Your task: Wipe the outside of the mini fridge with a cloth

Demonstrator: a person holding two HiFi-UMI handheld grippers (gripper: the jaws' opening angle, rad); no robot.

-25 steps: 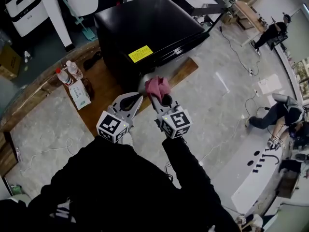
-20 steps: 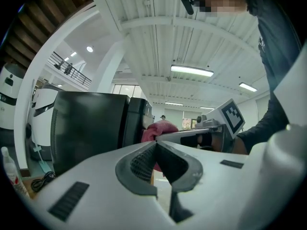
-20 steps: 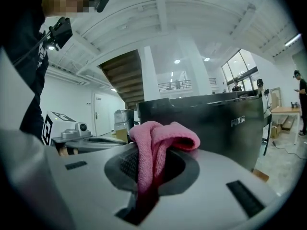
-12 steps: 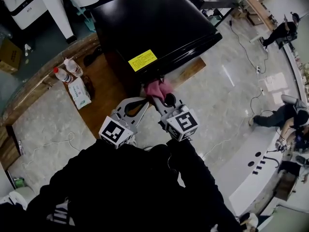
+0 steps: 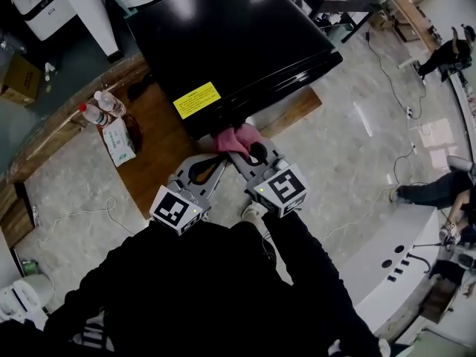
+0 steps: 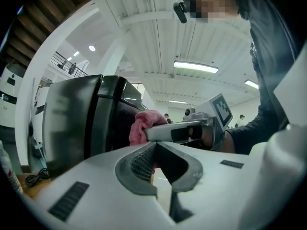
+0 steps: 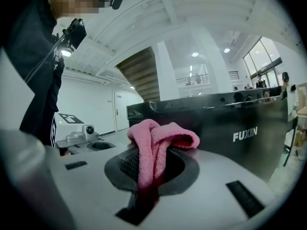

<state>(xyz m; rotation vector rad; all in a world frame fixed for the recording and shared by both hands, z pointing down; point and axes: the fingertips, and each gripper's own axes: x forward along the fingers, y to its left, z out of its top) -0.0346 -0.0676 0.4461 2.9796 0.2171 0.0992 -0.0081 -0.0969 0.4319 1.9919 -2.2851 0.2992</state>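
One soft pink cloth [image 7: 154, 147] is the only thing held: the right gripper [image 7: 152, 163] has its jaws closed on the bunched middle, with two plump folds standing proud of the tips. From the head view the wad sits at the front edge of the black mini fridge [image 5: 223, 43], just under the yellow label [image 5: 196, 100]. It looks pressed to the panel, though contact is hard to confirm. The left gripper [image 6: 154, 150] hangs just beside it with its jaws drawn together on nothing.

Judging by how it folds, the cloth is light, limp and easily squashed, so it should mould to the fridge's face and slide freely over the glossy finish. A pinch across its bunched centre seems right, provided enough fabric stays ahead of the tips that cloth, not hard plastic, meets the shiny door. The fridge reads as heavy and rigid; it ought to stand firm on its wooden platform [image 5: 160, 151] under wiping pressure, with no steadying hold needed
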